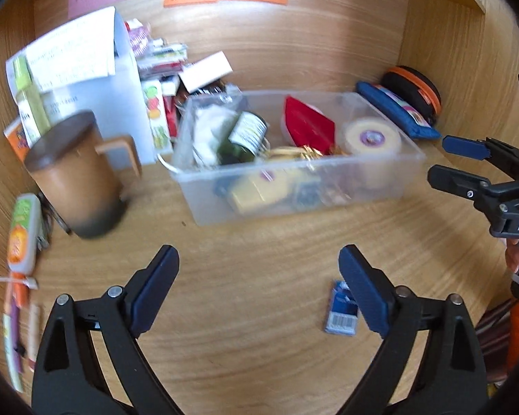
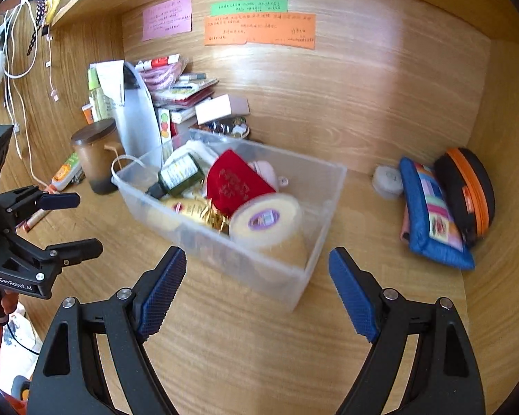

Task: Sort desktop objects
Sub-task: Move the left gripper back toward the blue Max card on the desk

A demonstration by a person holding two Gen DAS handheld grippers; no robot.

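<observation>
A clear plastic bin stands mid-desk, holding a green bottle, a red pouch, a tape roll and gold wrappers. A small blue card lies on the desk beside my left gripper's right finger. My left gripper is open and empty, in front of the bin. My right gripper is open and empty, at the bin's right end.
A brown lidded mug stands left of the bin, with a white box and stacked packets behind. A glue stick and pens lie at far left. A blue pouch and black-orange case lean in the right corner.
</observation>
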